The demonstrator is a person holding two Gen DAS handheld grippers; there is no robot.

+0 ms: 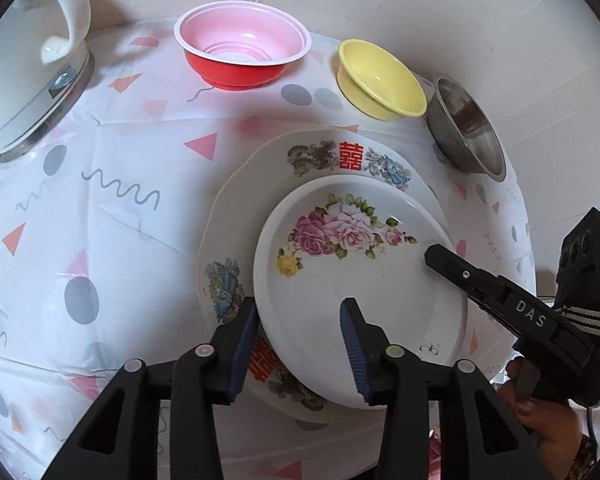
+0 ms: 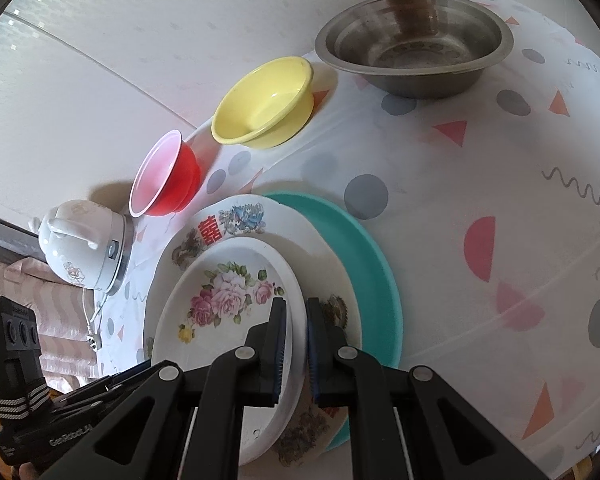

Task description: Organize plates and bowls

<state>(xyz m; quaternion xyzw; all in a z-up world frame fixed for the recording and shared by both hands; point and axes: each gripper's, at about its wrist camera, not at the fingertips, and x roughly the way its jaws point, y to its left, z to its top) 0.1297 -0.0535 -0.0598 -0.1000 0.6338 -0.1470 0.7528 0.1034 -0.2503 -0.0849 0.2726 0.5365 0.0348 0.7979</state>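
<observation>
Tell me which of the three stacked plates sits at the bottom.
The teal plate. It lies under the dragon-patterned plate, which carries the rose plate on top; only its right edge shows in the right wrist view.

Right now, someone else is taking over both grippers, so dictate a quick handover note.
Left hand-held gripper: open, straddling the near rim of the rose plate.
Right hand-held gripper: pinching that plate's right rim.
Done: rose plate sits on the dragon plate, which sits on the teal plate.
Left: red bowl, yellow bowl and steel bowl stand apart along the far edge, unstacked.
</observation>
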